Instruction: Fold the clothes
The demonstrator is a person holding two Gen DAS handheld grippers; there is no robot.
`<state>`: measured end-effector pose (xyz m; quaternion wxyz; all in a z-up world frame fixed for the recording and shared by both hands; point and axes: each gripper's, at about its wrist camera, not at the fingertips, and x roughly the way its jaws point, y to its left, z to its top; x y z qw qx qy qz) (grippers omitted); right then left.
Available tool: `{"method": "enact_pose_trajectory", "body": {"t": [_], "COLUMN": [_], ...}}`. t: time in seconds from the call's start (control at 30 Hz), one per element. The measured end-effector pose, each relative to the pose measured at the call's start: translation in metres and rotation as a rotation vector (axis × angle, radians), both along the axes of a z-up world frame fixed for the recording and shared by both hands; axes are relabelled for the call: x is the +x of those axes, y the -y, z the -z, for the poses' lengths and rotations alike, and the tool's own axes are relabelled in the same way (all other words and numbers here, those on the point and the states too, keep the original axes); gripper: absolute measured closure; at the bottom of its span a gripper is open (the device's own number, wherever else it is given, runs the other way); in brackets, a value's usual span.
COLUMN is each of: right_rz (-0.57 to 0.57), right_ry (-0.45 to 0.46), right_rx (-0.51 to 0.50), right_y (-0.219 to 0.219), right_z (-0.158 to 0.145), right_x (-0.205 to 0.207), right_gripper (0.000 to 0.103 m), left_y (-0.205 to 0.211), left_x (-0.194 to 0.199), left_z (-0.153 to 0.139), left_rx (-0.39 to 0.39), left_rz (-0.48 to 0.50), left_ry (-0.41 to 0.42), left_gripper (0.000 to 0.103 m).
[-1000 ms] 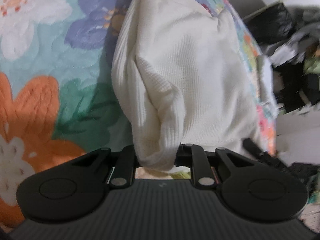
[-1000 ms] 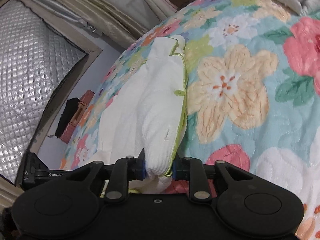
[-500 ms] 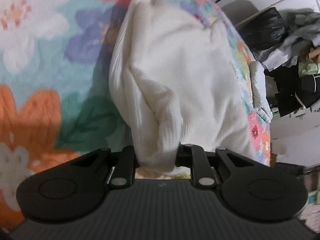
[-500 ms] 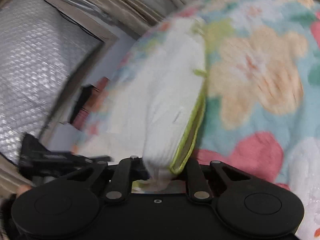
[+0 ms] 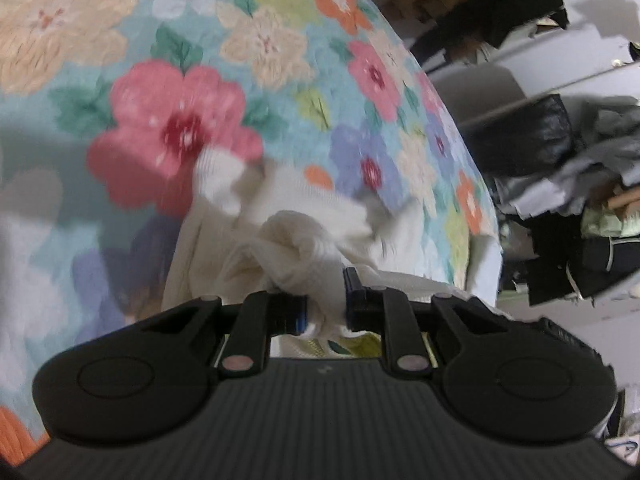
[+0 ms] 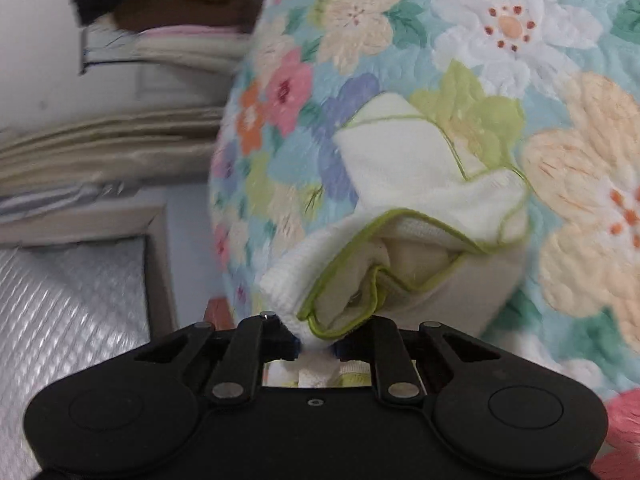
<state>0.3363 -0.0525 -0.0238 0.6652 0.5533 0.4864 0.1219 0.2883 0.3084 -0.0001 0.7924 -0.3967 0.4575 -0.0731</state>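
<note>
A white knitted garment with lime-green edging (image 6: 424,184) lies bunched on the floral quilt (image 6: 500,24). My right gripper (image 6: 316,342) is shut on its green-trimmed edge, and the fabric folds over just in front of the jaws. In the left wrist view the same garment (image 5: 304,236) is crumpled into a lump, motion-blurred. My left gripper (image 5: 326,304) is shut on a twisted wad of it. Most of the garment is hidden below both grippers.
The quilt (image 5: 168,80) covers a bed whose edge falls away to the right in the left wrist view. Dark bags and piled clothes (image 5: 568,208) lie beyond it. In the right wrist view, stacked bedding (image 6: 132,132) and a quilted silver panel (image 6: 68,308) lie to the left.
Both grippers have swung forward over the bed, carrying the held edges with them. The garment, earlier stretched long ahead of the jaws, is now folded over and bunched close to them.
</note>
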Motion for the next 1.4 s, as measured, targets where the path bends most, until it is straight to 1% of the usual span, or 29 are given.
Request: {"method": "enact_pose_trajectory", "body": {"t": [0.1,0.13,0.17,0.27,0.3,0.33,0.37,0.4,0.47,0.53,0.57,0.6,0.63,0.67,0.7,0.77,0.83,0.9,0.93,1.0,1.03,1.07,1.17,1.2,1.23,1.3,1.33,1.37,1.4], "right_rz": [-0.003,-0.003,-0.009,-0.031,-0.036,-0.019,0.013,0.062,0.111,0.097,0.077,0.060,0.043,0.033,0.025,0.114,0.099,0.080,0.070,0.018,-0.024,-0.064,-0.203,-0.256,-0.336,-0.460,-0.498,-0.518,-0.520], "right_ry": [-0.003,-0.002,-0.004,-0.020,-0.028,-0.038,-0.047,-0.058,-0.064,-0.055,-0.048,-0.042,-0.029,-0.003,0.024,0.072,0.145,0.218,0.255,0.353,0.425,0.497,0.814,0.901,0.982,1.065,1.067,1.049,1.019], "right_rx": [-0.032,-0.043,-0.029,0.009,0.019,0.035,0.043,0.036,-0.018,-0.024,-0.021,-0.018,-0.018,-0.005,0.010,0.048,0.012,-0.026,-0.046,-0.156,-0.231,-0.330,-0.756,-0.842,-0.924,-1.050,-1.115,-1.169,-1.191], "right_y": [-0.006,-0.007,-0.006,-0.004,-0.003,-0.001,0.002,0.004,0.003,-0.001,-0.004,-0.006,-0.009,-0.008,-0.007,0.000,0.005,0.010,0.013,0.012,0.009,0.004,-0.035,-0.047,-0.063,-0.090,-0.099,-0.104,-0.104], "right_z": [-0.003,-0.004,-0.002,0.013,0.017,0.022,0.026,0.027,0.024,0.025,0.025,0.026,0.026,0.025,0.024,0.021,0.016,0.011,0.008,0.002,-0.004,-0.011,-0.038,-0.041,-0.042,-0.035,-0.027,-0.018,-0.007], "right_x": [0.017,0.022,0.024,0.029,0.030,0.028,0.026,0.021,0.011,0.013,0.017,0.022,0.028,0.031,0.035,0.026,0.021,0.016,0.014,0.010,0.007,0.003,-0.027,-0.034,-0.041,-0.041,-0.036,-0.029,-0.018], "right_gripper": [0.084,0.083,0.083,0.083,0.084,0.085,0.085,0.086,0.086,0.083,0.082,0.076,0.068,0.065,0.062,0.062,0.061,0.061,0.062,0.063,0.063,0.063,0.061,0.061,0.062,0.061,0.059,0.059,0.059], "left_y": [-0.001,-0.002,-0.002,-0.005,-0.006,-0.007,-0.008,-0.008,-0.012,-0.016,-0.014,-0.012,-0.010,-0.005,-0.002,0.004,0.001,-0.005,-0.004,0.001,0.007,0.014,0.034,0.040,0.049,0.061,0.063,0.064,0.062], "left_x": [-0.021,-0.031,-0.041,-0.054,-0.053,-0.052,-0.052,-0.052,-0.058,-0.065,-0.067,-0.069,-0.072,-0.070,-0.067,-0.060,-0.052,-0.045,-0.044,-0.042,-0.041,-0.039,-0.031,-0.028,-0.024,-0.012,-0.006,0.001,0.007], "left_z": [-0.009,-0.007,-0.004,0.008,0.009,0.009,0.006,0.002,-0.011,-0.026,-0.028,-0.028,-0.029,-0.026,-0.022,-0.012,-0.001,0.006,0.007,0.009,0.012,0.012,0.013,0.014,0.015,0.025,0.031,0.038,0.044], "left_rx": [0.020,0.021,0.022,0.030,0.047,0.070,0.110,0.158,0.253,0.348,0.367,0.375,0.383,0.399,0.416,0.450,0.420,0.380,0.376,0.378,0.380,0.383,0.391,0.388,0.398,0.466,0.488,0.504,0.516], "left_rz": [-0.009,-0.019,-0.034,-0.059,-0.062,-0.065,-0.080,-0.100,-0.142,-0.185,-0.168,-0.137,-0.106,-0.076,-0.078,-0.104,-0.145,-0.153,-0.145,-0.113,-0.078,-0.050,0.025,0.053,0.085,0.099,0.095,0.088,0.080], "left_ry": [0.133,0.178,0.220,0.269,0.288,0.309,0.339,0.374,0.437,0.499,0.513,0.522,0.531,0.522,0.501,0.456,0.422,0.402,0.400,0.414,0.432,0.448,0.494,0.510,0.511,0.454,0.422,0.390,0.361], "left_gripper": [0.084,0.084,0.083,0.083,0.083,0.083,0.083,0.083,0.082,0.079,0.076,0.073,0.064,0.063,0.063,0.063,0.063,0.063,0.063,0.063,0.062,0.062,0.062,0.062,0.062,0.061,0.059,0.052,0.049]}}
